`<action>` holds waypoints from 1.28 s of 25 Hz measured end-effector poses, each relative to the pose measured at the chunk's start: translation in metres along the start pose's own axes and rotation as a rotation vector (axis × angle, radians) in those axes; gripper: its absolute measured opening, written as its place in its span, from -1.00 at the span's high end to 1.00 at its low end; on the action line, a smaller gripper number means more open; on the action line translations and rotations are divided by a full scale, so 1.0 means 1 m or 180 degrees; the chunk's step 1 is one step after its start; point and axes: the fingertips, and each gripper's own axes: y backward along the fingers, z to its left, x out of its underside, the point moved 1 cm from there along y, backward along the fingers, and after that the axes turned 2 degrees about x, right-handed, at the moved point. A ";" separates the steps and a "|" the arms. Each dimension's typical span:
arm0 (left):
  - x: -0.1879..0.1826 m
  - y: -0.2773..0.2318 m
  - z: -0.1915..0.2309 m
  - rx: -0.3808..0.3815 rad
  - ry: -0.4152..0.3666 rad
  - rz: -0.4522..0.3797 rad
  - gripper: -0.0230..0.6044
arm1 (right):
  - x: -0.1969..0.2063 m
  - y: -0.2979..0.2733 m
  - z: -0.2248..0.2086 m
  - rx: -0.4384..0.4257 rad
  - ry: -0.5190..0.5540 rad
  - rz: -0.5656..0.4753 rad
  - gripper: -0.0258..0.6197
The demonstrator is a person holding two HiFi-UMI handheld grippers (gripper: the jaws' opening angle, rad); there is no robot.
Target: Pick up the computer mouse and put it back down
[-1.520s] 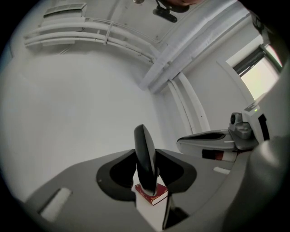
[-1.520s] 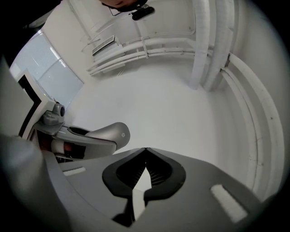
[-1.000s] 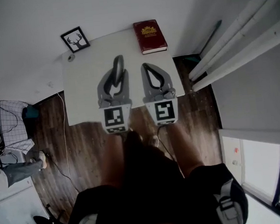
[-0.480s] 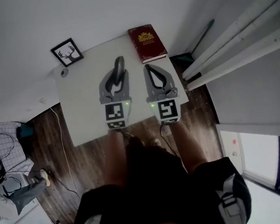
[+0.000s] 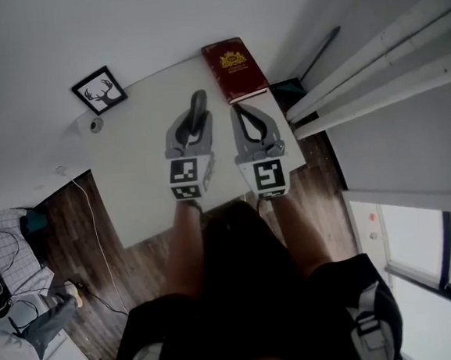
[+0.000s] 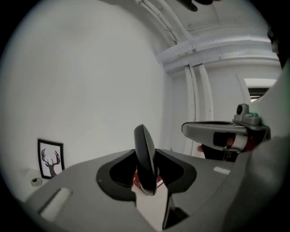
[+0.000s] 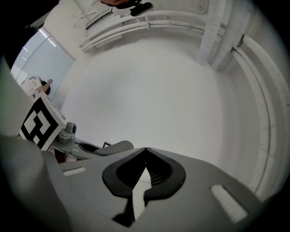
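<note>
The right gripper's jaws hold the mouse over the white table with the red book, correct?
No, the mouse is held in the jaws of the left gripper, as the left gripper view shows. The rest stands: it is over the white table with the red book.

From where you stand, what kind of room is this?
Probably a lived-in room at home or a small office: a white table holds a framed deer picture and a red book, over a dark wooden floor with a trailing cable.
</note>
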 end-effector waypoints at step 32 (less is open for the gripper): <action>0.206 -0.198 0.070 -0.0007 0.0768 0.1376 0.51 | 0.164 -0.153 -0.043 -0.0585 -0.0465 0.0682 0.88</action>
